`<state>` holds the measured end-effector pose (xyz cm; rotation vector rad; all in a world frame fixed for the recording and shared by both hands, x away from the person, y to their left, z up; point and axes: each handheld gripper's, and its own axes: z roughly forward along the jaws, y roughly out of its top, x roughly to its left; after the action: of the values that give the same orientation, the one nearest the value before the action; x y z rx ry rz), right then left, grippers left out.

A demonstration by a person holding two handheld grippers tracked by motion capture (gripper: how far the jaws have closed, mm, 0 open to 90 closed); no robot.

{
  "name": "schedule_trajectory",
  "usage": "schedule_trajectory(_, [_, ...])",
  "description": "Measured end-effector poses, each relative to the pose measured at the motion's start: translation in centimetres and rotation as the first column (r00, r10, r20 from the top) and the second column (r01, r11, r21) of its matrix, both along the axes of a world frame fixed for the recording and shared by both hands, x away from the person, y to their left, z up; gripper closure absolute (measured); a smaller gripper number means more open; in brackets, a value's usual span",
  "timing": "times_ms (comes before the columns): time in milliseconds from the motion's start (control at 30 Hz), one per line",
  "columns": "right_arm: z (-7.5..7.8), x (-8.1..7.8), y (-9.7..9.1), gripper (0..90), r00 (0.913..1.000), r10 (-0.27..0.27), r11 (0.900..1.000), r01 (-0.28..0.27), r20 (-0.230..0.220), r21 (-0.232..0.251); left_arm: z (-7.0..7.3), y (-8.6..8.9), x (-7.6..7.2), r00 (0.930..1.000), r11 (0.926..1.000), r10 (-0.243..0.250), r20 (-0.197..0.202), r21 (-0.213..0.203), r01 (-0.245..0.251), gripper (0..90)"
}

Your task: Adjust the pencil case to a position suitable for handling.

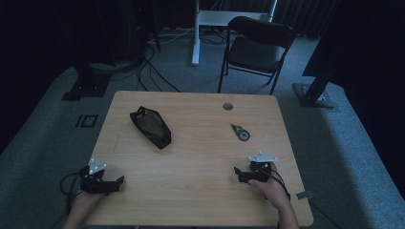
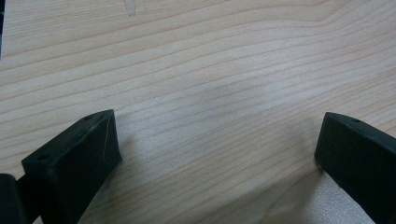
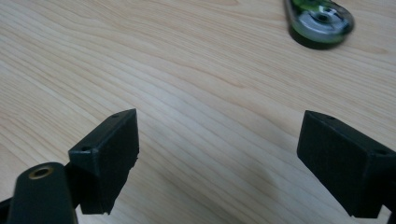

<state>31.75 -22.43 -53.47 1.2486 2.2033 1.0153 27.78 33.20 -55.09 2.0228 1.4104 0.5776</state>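
Note:
A black zip pouch [image 1: 151,126] lies on the left half of the wooden table [image 1: 200,143]. A small green and grey correction-tape dispenser [image 1: 240,132] rests right of centre, and its round end [image 3: 320,22] shows in the right gripper view. My left gripper [image 1: 118,181] sits at the table's near left corner, open, with bare wood between its jaws [image 2: 217,140]. Held by a hand at the near right, my right gripper [image 1: 237,172] is open too, its jaws wide apart over bare wood [image 3: 217,140], the dispenser lying beyond them.
A round grommet [image 1: 228,106] is set in the table's far edge. Behind the table stand a black folding chair [image 1: 257,45], a white desk leg [image 1: 195,33] and dark stand bases with cables on grey carpet. A small grey tag [image 1: 303,194] lies near the right front corner.

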Motion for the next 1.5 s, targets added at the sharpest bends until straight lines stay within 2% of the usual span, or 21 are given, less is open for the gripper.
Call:
schedule_trajectory(667, [0.3,1.3,4.7,13.0,0.9962,0.086,0.9960,-0.086,0.017,0.023,0.0,0.0,0.0,1.0000,1.0000,0.000,0.000,0.000,0.000,0.0])
schedule_trajectory(1100, [0.5,2.5,9.1,13.1,0.9873,0.155,0.9867,-0.156,0.035,0.045,0.0,0.0,0.0,1.0000,1.0000,0.000,0.000,0.000,0.000,0.0])
schedule_trajectory(1500, [0.6,3.5,12.0,14.1,0.9805,0.193,0.9792,-0.195,0.037,0.057,0.0,0.0,0.0,1.0000,1.0000,0.002,0.001,-0.002,-0.002,0.0])
